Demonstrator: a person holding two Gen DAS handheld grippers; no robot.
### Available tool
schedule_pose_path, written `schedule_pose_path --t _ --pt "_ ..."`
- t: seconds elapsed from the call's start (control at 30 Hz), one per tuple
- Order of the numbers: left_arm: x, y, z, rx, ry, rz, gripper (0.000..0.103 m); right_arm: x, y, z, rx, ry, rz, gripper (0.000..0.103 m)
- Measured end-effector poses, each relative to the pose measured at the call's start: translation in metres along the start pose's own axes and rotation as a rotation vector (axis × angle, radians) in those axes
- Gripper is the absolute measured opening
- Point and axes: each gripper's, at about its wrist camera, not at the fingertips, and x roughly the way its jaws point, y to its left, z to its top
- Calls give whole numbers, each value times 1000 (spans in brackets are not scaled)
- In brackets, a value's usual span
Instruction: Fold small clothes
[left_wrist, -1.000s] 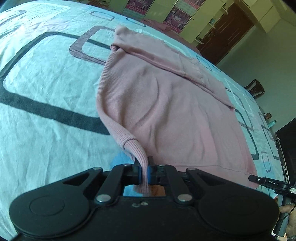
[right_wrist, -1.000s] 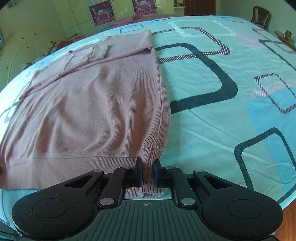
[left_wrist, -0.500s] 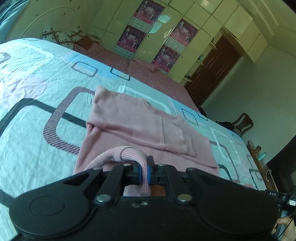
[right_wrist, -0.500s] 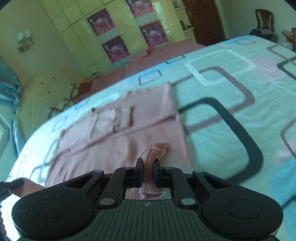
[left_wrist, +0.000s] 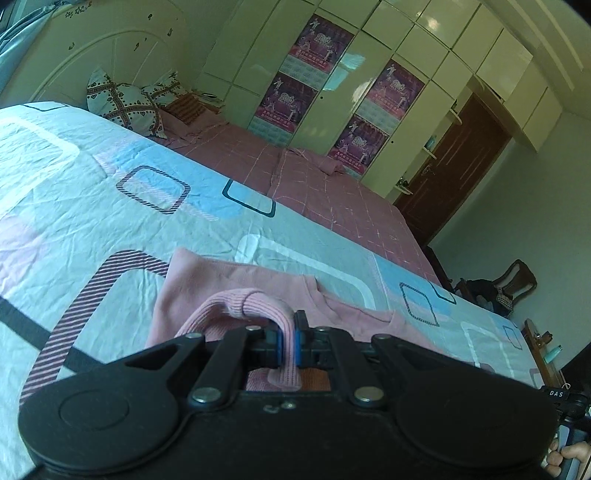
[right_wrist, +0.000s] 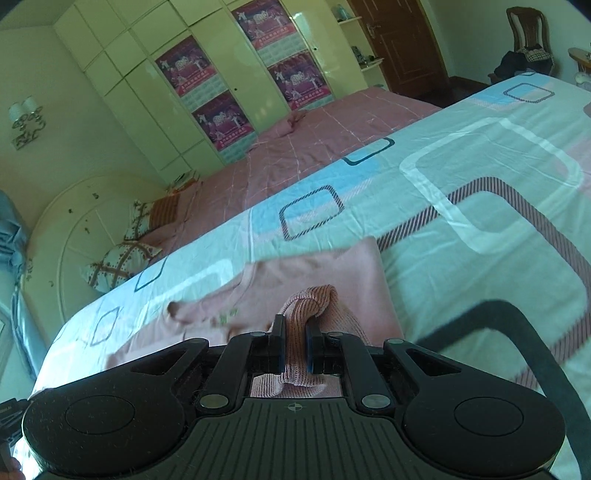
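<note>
While the pink sweater (left_wrist: 236, 280) is spread on the patterned bedsheet (left_wrist: 92, 206), its near ribbed hem is held up at two corners. The left gripper (left_wrist: 289, 341) is clamped on one ribbed corner, which loops up and over ahead of the blue pads, and the right gripper (right_wrist: 294, 345) is pinched on the other ribbed corner, bunched into a small knot above the jaws.

Beyond the sheet, a pink checked bedspread (left_wrist: 325, 184) is seen, with a crumpled pink cloth (right_wrist: 291, 123) lying on it near the wardrobe. Patterned pillows (left_wrist: 122, 99) are propped against the rounded cream headboard (left_wrist: 92, 55). Four purple posters (left_wrist: 306, 74) are stuck on the pale wardrobe doors, a brown door (left_wrist: 458, 166) stands beside them, and a wooden chair (right_wrist: 526, 40) piled with dark clothes is placed near the wall. Nothing is seen lying on the garment's far part.

The sweater's long axis is run away from both cameras, from the lifted hem towards the neck end, which lies flat on the sheet and points at the pink bedspread. The neckline (right_wrist: 207, 306) is seen towards the left in the right wrist view.
</note>
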Motion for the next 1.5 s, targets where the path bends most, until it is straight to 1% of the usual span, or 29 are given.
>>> schedule_pose_path --t 0.13,0.27,0.43,0.57,0.63,0.67,0.7,0.73,0.77,0.8,0.87,0.9,0.93,0.97,1.07,1.13,1.17,1.23,1.37,1.5 --pt "36 2 13 -9 14 46 5 41 -9 20 51 17 -24 9" --pt "62 5 19 -9 28 96 5 76 -17 32 83 32 -48 8" --pt "95 9 18 16 71 147 5 115 -22 36 87 62 -97 9" --pt "110 8 21 23 82 164 6 130 -26 38 96 71 -104 9" --pt "116 9 23 29 86 193 16 138 -25 40 82 76 -110 9" --pt "116 11 24 25 82 198 29 142 -26 40 83 86 -117 9" --pt "115 14 26 10 76 198 45 145 -27 41 87 95 -114 9" --pt "112 17 28 -5 66 199 57 146 -29 42 90 100 -109 9" --pt "107 19 30 -11 45 196 76 145 -29 44 89 102 -102 12" --pt "102 19 31 1 23 194 79 143 -30 47 85 96 -91 19" --pt "95 20 34 58 23 185 78 135 -31 53 71 44 -87 69" --pt "94 21 35 87 34 179 77 129 -32 55 59 13 -93 71" --pt "93 22 35 105 41 170 77 125 -33 58 38 -5 -86 71" --pt "92 24 35 119 50 161 77 123 -33 61 14 -4 -73 71" --pt "100 28 33 147 84 148 75 123 -29 62 -73 12 -43 71" --pt "110 30 29 164 108 149 73 130 -24 56 -146 35 -46 69" --pt "115 30 28 167 118 145 71 133 -21 53 -178 46 -46 60" --pt "125 30 26 174 135 147 71 145 -17 45 -238 87 -37 50" --pt "143 33 23 196 164 152 71 159 -16 41 -282 101 -42 50" --pt "153 34 22 235 191 130 66 172 -18 43 -327 128 -32 50"
